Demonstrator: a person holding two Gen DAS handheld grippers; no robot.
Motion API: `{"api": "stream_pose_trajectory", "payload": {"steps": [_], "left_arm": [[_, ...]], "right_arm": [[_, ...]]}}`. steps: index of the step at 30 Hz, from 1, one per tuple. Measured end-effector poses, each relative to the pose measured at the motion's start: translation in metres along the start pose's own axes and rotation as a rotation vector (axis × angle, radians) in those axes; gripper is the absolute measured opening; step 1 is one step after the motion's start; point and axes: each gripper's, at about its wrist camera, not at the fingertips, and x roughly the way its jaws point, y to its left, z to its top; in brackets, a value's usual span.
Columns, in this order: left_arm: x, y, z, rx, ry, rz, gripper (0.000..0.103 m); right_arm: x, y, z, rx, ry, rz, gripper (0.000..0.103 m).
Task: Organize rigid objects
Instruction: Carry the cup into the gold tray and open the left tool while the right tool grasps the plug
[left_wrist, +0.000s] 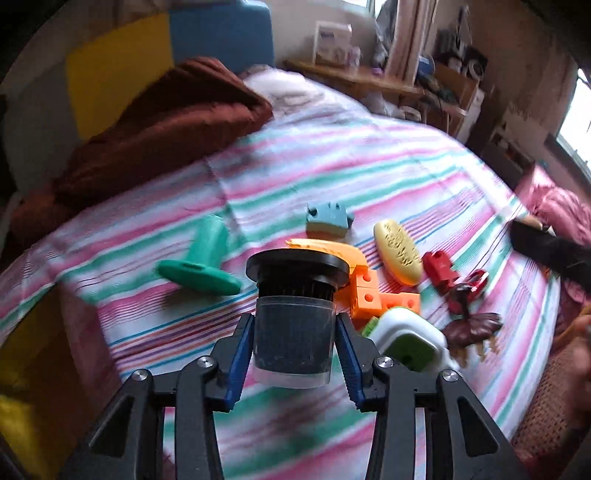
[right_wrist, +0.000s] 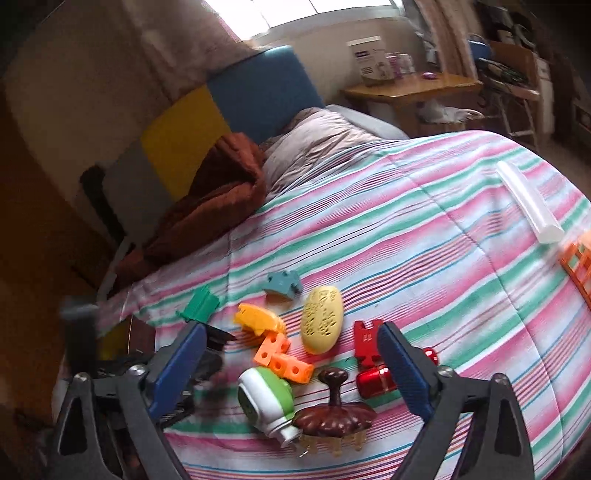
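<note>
My left gripper (left_wrist: 295, 328) is shut on a black-lidded clear jar (left_wrist: 293, 325), held above the striped bed. Beyond it lie a green stand (left_wrist: 199, 258), a teal block (left_wrist: 328, 219), a yellow-orange piece (left_wrist: 332, 249), orange cubes (left_wrist: 369, 295), a yellow oval brush (left_wrist: 397, 251), a red clip (left_wrist: 441, 269), a white-green container (left_wrist: 410, 343) and a brown scalp brush (left_wrist: 472, 328). My right gripper (right_wrist: 291, 354) is open and empty above the same pile: orange cubes (right_wrist: 282, 356), white-green container (right_wrist: 267, 400), brown brush (right_wrist: 332, 410), red clip (right_wrist: 369, 365), yellow brush (right_wrist: 322, 319).
A brown blanket (left_wrist: 162, 125) and pillow lie at the head of the bed. A white tube (right_wrist: 528, 201) and an orange grid piece (right_wrist: 578, 262) lie at the bed's right side. A wooden table (right_wrist: 410, 88) and shelves stand beyond.
</note>
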Motion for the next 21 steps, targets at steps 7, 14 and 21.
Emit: {"api": "stream_pose_trajectory", "payload": {"steps": [7, 14, 21], "left_arm": [[-0.069, 0.027, -0.031, -0.079, -0.084, -0.011, 0.044], [-0.115, 0.091, -0.077, -0.245, -0.100, 0.024, 0.044], [-0.141, 0.191, -0.134, -0.437, -0.065, 0.175, 0.044]], "right_arm": [[0.030, 0.054, -0.029, -0.315, 0.125, -0.036, 0.088], [0.065, 0.076, -0.065, -0.592, 0.209, -0.253, 0.088], [0.081, 0.083, -0.083, -0.698, 0.246, -0.315, 0.055]]}}
